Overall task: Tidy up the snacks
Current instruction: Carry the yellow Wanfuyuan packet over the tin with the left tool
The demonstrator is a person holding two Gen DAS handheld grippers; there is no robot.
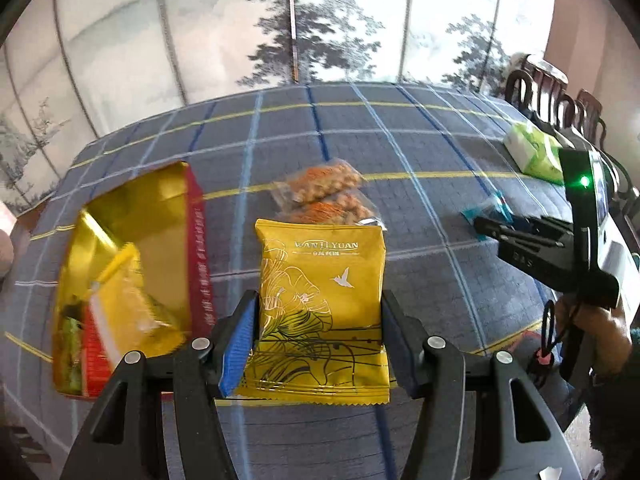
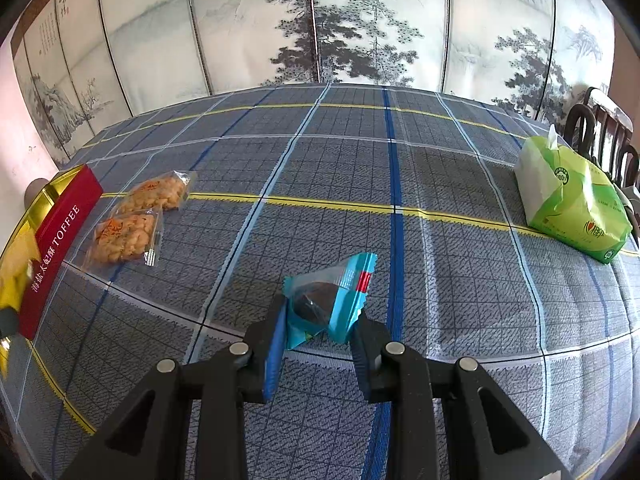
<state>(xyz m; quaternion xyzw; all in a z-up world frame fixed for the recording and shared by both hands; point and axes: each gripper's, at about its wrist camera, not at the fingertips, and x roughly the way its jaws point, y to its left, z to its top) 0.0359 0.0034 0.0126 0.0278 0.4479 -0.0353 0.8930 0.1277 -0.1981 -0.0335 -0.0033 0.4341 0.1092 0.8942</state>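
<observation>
My left gripper (image 1: 320, 304) is shut on a yellow snack packet (image 1: 320, 264) printed with gold flowers, held upright above the checked tablecloth, just right of the open red toffee box (image 1: 197, 240). The box's gold inside holds several packets (image 1: 116, 308). My right gripper (image 2: 322, 314) is shut on a small blue-wrapped dark snack (image 2: 340, 284), low over the cloth; in the left wrist view it shows at the right (image 1: 490, 228). Two clear packets of orange crackers (image 2: 134, 220) lie between the box (image 2: 60, 236) and the blue snack.
A green tissue pack (image 2: 572, 204) lies on the tablecloth (image 2: 360, 160) at the far right, by dark wooden chairs (image 1: 552, 88). A painted folding screen (image 2: 320, 20) stands behind the table. A person's hand (image 1: 596, 320) holds the right gripper.
</observation>
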